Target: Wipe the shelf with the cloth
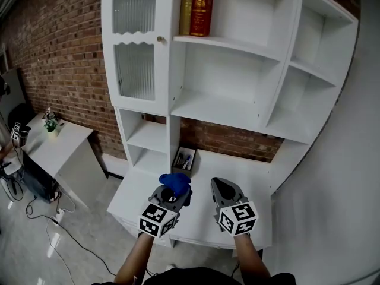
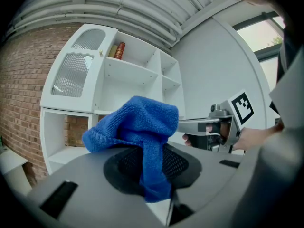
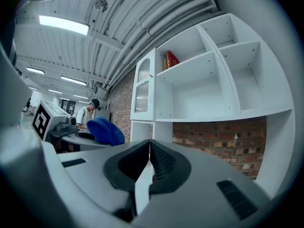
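My left gripper (image 1: 171, 191), low and just left of centre in the head view, is clenched on the blue cloth (image 1: 176, 181). In the left gripper view the jaws pinch a hanging fold of the cloth (image 2: 137, 127) at lower centre, and the rest of it bunches up in a loose heap above the jaw tips, covering the middle of the frame. The cloth is held in the air in front of the white shelf unit (image 1: 237, 108) and does not touch any board of it. It hangs over the front part of the low counter ledge (image 1: 249, 162).

My right gripper (image 1: 224, 186) sits just beside the left one, to its right in the lower middle of the head view. Its own view shows the jaws (image 3: 149, 148) pressed together with nothing between them. In that view the cloth (image 3: 105, 130) appears at the middle left, apart from these jaws.

The shelf unit fills the upper half of the head view. Two books (image 1: 197, 8) stand upright at the top centre, beside a ribbed glass door (image 1: 134, 40) at upper left. A small box of pens (image 1: 184, 159) sits at the back of the ledge, just above the cloth in the frame.
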Action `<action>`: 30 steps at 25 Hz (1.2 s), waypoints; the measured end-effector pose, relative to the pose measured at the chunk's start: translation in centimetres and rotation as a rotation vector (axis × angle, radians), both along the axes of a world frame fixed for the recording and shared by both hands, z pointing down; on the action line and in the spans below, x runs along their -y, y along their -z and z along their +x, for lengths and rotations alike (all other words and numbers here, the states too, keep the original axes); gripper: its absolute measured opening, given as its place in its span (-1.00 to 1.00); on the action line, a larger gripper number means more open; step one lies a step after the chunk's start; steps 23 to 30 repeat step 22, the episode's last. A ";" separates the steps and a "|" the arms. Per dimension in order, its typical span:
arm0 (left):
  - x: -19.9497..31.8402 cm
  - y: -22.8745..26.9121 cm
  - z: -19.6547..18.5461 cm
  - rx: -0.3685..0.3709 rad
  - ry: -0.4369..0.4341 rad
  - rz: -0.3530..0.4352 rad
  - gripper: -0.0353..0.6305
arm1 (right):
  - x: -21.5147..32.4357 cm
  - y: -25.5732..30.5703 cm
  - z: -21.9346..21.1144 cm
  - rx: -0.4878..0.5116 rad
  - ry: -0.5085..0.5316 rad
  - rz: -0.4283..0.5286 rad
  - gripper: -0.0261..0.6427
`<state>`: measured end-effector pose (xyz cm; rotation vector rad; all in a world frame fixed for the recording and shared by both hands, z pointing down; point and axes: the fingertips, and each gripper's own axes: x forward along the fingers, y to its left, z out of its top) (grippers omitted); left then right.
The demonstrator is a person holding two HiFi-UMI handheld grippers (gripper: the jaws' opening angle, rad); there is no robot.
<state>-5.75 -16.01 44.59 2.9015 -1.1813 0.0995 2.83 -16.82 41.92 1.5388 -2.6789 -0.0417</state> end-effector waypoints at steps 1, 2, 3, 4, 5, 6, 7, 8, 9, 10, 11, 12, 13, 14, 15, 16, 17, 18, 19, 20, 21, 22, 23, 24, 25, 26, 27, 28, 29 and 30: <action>-0.1 0.0 0.1 -0.001 -0.004 0.001 -0.63 | 0.0 -0.1 0.0 0.000 0.000 -0.002 -0.86; -0.2 0.1 0.2 -0.003 -0.007 0.001 -0.63 | -0.1 -0.1 0.0 0.002 0.000 -0.004 -0.86; -0.3 0.1 0.3 -0.003 -0.009 0.001 -0.63 | -0.1 -0.2 0.0 0.003 0.001 -0.005 -0.86; -0.3 0.1 0.4 -0.001 -0.010 0.003 -0.63 | -0.2 -0.2 0.0 0.004 0.001 -0.006 -0.86; -0.3 0.1 0.5 0.000 -0.010 0.005 -0.63 | -0.3 -0.2 0.1 0.005 0.002 -0.005 -0.86; -0.3 0.0 0.6 0.000 -0.010 0.006 -0.63 | -0.3 -0.3 0.1 0.005 0.002 -0.005 -0.86; -0.3 0.0 0.6 -0.002 -0.011 0.005 -0.63 | -0.4 -0.3 0.2 0.005 0.002 -0.004 -0.86; -0.3 0.0 0.7 -0.005 -0.012 0.004 -0.63 | -0.4 -0.3 0.3 0.005 0.001 -0.004 -0.86; -0.3 0.0 0.8 -0.005 -0.014 0.004 -0.63 | -0.4 -0.3 0.5 0.005 -0.001 -0.004 -0.86; -0.4 0.0 0.9 -0.004 -0.015 0.004 -0.63 | -0.4 -0.3 0.6 0.005 -0.003 -0.004 -0.86; -0.4 0.0 1.0 -0.004 -0.017 0.004 -0.63 | -0.4 -0.3 0.7 0.005 -0.005 -0.005 -0.86; -0.4 0.1 1.1 -0.004 -0.018 0.002 -0.63 | -0.4 -0.3 0.8 0.005 -0.006 -0.005 -0.86; -0.4 0.1 1.2 -0.005 -0.018 -0.001 -0.63 | -0.5 -0.3 0.9 0.004 -0.006 -0.005 -0.86; -0.5 0.2 1.3 -0.007 -0.019 -0.004 -0.63 | -0.5 -0.3 0.9 0.004 -0.006 -0.006 -0.86; -0.5 0.2 1.4 -0.008 -0.020 -0.005 -0.63 | -0.5 -0.4 1.0 0.004 -0.006 -0.007 -0.86; -0.5 0.1 1.5 -0.010 -0.021 -0.005 -0.63 | -0.4 -0.4 1.1 0.005 -0.007 -0.007 -0.86; -0.5 0.1 1.6 -0.013 -0.022 -0.007 -0.63 | -0.4 -0.5 1.2 0.007 -0.009 -0.006 -0.86; -0.5 0.2 1.7 -0.018 -0.021 -0.011 -0.63 | -0.3 -0.5 1.3 0.009 -0.010 -0.005 -0.86; -0.6 0.2 1.7 -0.022 -0.022 -0.015 -0.63 | -0.3 -0.5 1.3 0.010 -0.011 -0.004 -0.86; -0.6 0.2 1.8 -0.023 -0.022 -0.018 -0.63 | -0.3 -0.6 1.4 0.011 -0.012 -0.003 -0.86; -0.6 0.2 1.9 -0.023 -0.023 -0.019 -0.63 | -0.3 -0.6 1.4 0.011 -0.012 -0.003 -0.86; -0.6 0.2 2.0 -0.024 -0.024 -0.021 -0.63 | -0.3 -0.6 1.4 0.012 -0.011 -0.003 -0.86; -0.6 0.2 2.0 -0.024 -0.024 -0.021 -0.63 | -0.3 -0.6 1.4 0.012 -0.011 -0.003 -0.86; -0.6 0.2 2.0 -0.024 -0.024 -0.021 -0.63 | -0.3 -0.6 1.4 0.012 -0.011 -0.003 -0.86; -0.6 0.2 2.0 -0.024 -0.024 -0.021 -0.63 | -0.3 -0.6 1.4 0.012 -0.011 -0.003 -0.86; -0.6 0.2 2.0 -0.024 -0.024 -0.021 -0.63 | -0.3 -0.6 1.4 0.012 -0.011 -0.003 -0.86; -0.6 0.2 2.0 -0.024 -0.024 -0.021 -0.63 | -0.3 -0.6 1.4 0.012 -0.011 -0.003 -0.86; -0.6 0.2 2.0 -0.024 -0.024 -0.021 -0.63 | -0.3 -0.6 1.4 0.012 -0.011 -0.003 -0.86; -0.6 0.2 2.0 -0.024 -0.024 -0.021 -0.63 | -0.3 -0.6 1.4 0.012 -0.011 -0.003 -0.86; -0.6 0.2 2.0 -0.024 -0.024 -0.021 -0.63 | -0.3 -0.6 1.4 0.012 -0.011 -0.003 -0.86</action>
